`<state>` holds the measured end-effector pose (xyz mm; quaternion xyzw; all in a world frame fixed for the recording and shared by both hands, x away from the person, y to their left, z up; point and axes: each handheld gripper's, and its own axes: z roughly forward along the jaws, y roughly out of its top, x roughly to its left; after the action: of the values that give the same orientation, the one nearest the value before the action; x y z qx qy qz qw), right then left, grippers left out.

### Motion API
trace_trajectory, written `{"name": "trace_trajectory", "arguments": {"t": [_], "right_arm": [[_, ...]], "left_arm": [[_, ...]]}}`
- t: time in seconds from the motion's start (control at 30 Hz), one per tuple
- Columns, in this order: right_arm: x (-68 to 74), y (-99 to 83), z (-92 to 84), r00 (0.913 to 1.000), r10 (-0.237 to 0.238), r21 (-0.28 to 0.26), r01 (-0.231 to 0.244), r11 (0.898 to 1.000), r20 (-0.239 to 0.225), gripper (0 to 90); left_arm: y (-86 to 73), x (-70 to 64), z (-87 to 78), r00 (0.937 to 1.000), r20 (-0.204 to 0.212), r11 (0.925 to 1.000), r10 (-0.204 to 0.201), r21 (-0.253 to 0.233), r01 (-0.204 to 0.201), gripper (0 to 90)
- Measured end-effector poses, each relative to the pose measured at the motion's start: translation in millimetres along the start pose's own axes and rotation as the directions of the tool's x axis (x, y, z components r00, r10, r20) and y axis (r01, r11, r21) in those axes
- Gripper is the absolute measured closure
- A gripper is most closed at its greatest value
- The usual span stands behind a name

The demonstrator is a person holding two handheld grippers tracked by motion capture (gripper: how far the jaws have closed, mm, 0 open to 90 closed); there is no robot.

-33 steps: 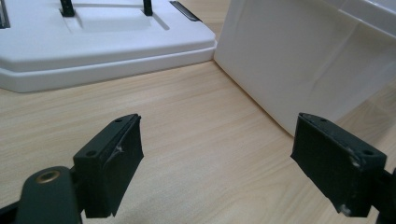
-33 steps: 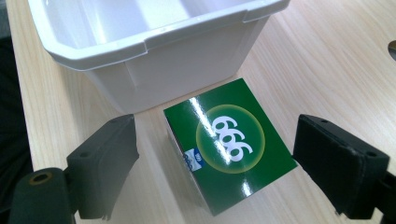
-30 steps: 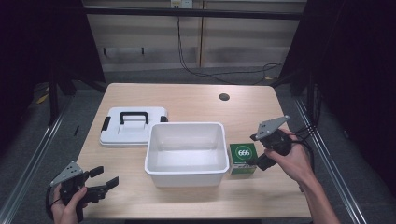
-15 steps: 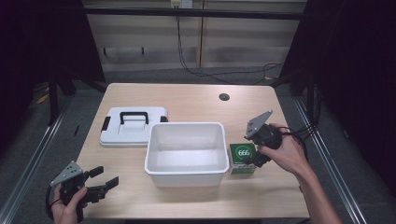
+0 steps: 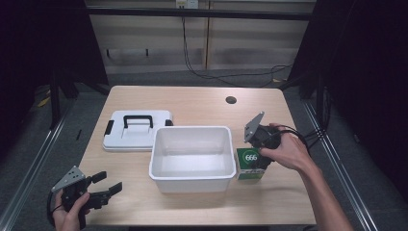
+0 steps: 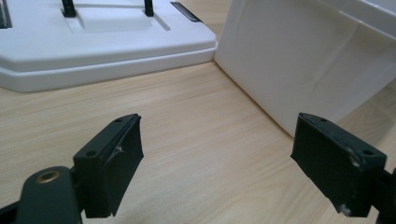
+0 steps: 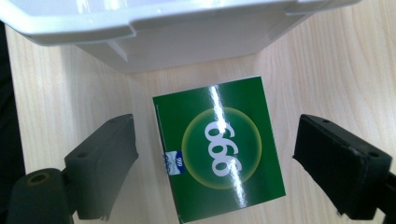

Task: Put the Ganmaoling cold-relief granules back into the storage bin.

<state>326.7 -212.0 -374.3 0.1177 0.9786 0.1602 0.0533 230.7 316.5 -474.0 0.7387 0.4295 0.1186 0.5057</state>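
A green box marked 666 (image 5: 250, 162) (image 7: 219, 147) stands on the table just right of the empty white bin (image 5: 193, 156) (image 7: 154, 28). My right gripper (image 5: 257, 156) (image 7: 215, 163) hovers over the box, open, with one jaw on each side of it and gaps to both. At the near left corner my left gripper (image 5: 108, 185) (image 6: 217, 158) is open above bare wood, pointing toward the bin's wall (image 6: 303, 60).
The white lid with a black handle (image 5: 137, 129) (image 6: 98, 37) lies flat left of the bin. A round cable hole (image 5: 231, 100) is in the tabletop (image 5: 192, 103) at the far right. Dark floor and rails surround the table.
My right gripper has moved left and down from beside the box to over it, so its jaws now straddle the box. The left gripper has barely moved.
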Motion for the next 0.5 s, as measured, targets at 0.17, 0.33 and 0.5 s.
{"name": "trace_trajectory", "arguments": {"t": [0.17, 0.33, 0.5], "right_arm": [[-4.3, 1.2, 6.5, 0.9992, -0.038, 0.053, 0.039, 0.998, -0.015, 9.6], [-4.8, 2.8, 16.8, 0.9951, -0.079, 0.095, 0.084, 0.992, -0.059, 9.6], [-8.7, 3.2, 21.4, 0.9956, -0.081, 0.121, 0.086, 0.989, -0.048, 8.9]], "left_arm": [[-0.1, -0.2, 0.4, 1.0, 0.003, 1.0, 0.003, 0.002, -0.003, 15.9], [0.0, -0.3, -0.1, 1.0, 0.002, 1.0, -0.001, -0.003, 0.001, 15.9], [-0.1, -0.6, -0.2, 1.0, 0.006, 1.0, 0.003, -0.004, -0.002, 15.9]]}}
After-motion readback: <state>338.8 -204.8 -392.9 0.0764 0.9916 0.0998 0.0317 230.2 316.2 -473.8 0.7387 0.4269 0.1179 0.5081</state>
